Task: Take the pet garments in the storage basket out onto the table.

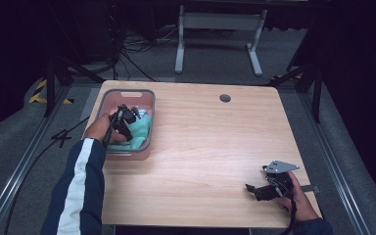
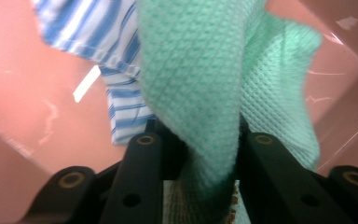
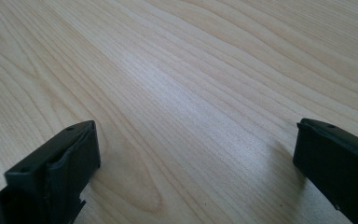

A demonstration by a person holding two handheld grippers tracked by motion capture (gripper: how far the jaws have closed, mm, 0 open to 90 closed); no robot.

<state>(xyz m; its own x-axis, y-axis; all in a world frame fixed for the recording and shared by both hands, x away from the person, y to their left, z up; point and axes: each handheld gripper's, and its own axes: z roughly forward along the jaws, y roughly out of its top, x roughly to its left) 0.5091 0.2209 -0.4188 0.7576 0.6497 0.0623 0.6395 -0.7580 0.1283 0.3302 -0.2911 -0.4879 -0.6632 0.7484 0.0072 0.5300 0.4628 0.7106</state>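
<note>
Green cloth (image 2: 200,93) pinched between left hand-held gripper (image 2: 198,154) jaws, inside pink bin (image 2: 23,93).

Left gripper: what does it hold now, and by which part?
The left gripper is shut on the green cloth, pinching a bunched fold of it inside the pink bin. The right gripper is open and holds nothing.

Light wooden table (image 1: 200,147) with rounded corners fills the middle of the high view. A pink plastic bin (image 1: 149,122) sits on it at upper left, and there's a small dark round grommet (image 1: 225,98) near the top edge.
</note>
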